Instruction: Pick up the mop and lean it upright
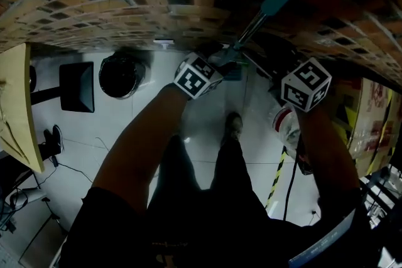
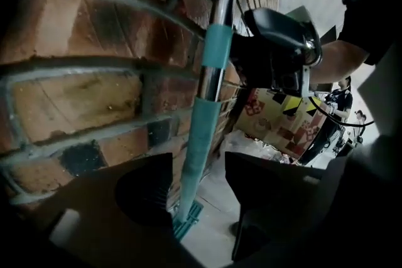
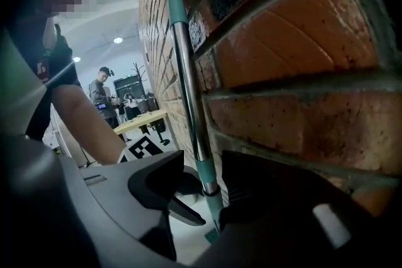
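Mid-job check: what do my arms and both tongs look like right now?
The left tongs and right tongs each have two dark, wedge-shaped jaws; the right one's body is grey. Each carries a white cube with black square markers: left cube, right cube. Forearms are bare below a dark short sleeve.

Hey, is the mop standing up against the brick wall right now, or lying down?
Upright. The mop runs up along the brick wall, with its lower end down on the floor.
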Demonstrator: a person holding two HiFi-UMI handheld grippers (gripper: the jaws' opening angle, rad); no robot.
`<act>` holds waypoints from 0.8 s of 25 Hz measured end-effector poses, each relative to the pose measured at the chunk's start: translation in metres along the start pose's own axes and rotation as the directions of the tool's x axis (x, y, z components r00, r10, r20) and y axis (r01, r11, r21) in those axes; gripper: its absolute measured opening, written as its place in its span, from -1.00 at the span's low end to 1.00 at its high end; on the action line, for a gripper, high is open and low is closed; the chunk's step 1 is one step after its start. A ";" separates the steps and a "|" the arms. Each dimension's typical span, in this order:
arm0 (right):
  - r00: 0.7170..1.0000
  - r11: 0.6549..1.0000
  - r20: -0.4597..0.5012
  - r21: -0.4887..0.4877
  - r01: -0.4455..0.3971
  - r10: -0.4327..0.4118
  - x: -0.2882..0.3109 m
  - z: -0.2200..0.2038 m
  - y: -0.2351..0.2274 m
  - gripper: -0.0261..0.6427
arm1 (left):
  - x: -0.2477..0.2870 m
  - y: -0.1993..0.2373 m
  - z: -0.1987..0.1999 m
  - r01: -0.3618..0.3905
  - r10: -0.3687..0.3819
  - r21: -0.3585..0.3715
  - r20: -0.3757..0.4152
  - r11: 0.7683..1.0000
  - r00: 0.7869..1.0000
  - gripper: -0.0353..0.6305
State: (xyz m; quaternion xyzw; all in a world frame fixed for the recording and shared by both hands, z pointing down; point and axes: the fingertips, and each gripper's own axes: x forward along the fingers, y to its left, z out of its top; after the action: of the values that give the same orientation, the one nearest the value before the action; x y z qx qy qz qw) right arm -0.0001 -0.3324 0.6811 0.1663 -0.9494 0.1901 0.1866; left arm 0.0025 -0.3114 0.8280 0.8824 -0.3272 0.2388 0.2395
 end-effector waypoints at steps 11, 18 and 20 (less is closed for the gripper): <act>0.998 0.999 0.048 -0.046 -0.027 0.030 0.028 -0.008 0.001 -0.43 | 0.042 0.016 -0.021 -0.038 0.039 0.061 -0.026 0.997 0.999 -0.24; 0.997 0.998 0.076 -0.069 -0.010 0.015 0.025 -0.008 0.005 -0.52 | 0.041 0.005 -0.023 -0.007 0.007 0.110 0.000 0.994 1.000 -0.49; 0.997 0.996 0.073 -0.084 -0.015 0.021 0.022 -0.006 0.011 -0.52 | 0.038 0.002 -0.021 0.001 -0.001 0.118 0.004 0.993 1.000 -0.49</act>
State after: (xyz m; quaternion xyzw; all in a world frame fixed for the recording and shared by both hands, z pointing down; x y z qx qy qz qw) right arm -0.0214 -0.3258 0.6923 0.1567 -0.9642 0.1455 0.1566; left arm 0.0211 -0.3176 0.8665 0.8957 -0.3125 0.2558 0.1862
